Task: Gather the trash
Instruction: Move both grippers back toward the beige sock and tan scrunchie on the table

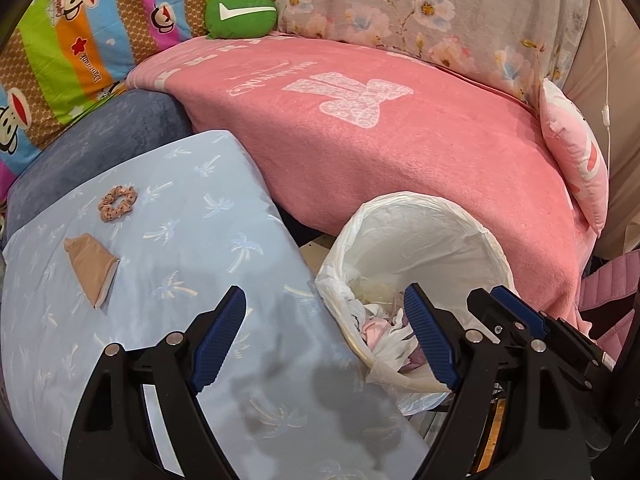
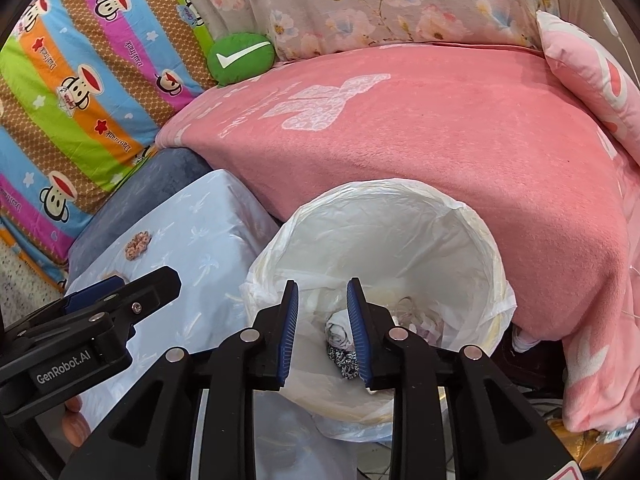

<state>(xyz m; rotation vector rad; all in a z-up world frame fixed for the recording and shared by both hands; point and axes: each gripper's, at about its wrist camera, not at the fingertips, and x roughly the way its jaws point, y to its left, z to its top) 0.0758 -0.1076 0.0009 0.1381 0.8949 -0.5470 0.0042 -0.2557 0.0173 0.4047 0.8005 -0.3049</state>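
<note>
A trash bin lined with a white plastic bag [image 1: 424,240] [image 2: 400,232] stands between a light blue cushion [image 1: 180,240] and the pink sofa. Crumpled trash [image 2: 340,332] lies inside it. My right gripper [image 2: 322,332] is open and empty, right above the bin's mouth; it also shows in the left wrist view [image 1: 516,312]. My left gripper [image 1: 324,336] is open and empty, over the cushion's edge and the bin's left rim. A brown folded wrapper [image 1: 90,268] and a spotted scrunchie [image 1: 117,203] [image 2: 138,245] lie on the cushion.
A pink blanket [image 1: 400,140] covers the sofa seat behind the bin. A green round pillow [image 1: 240,12], a striped cartoon cushion [image 2: 80,92], a floral cushion [image 2: 380,4] and a pink pillow [image 1: 576,160] stand around it. A blue-grey cushion [image 1: 100,136] lies under the light blue one.
</note>
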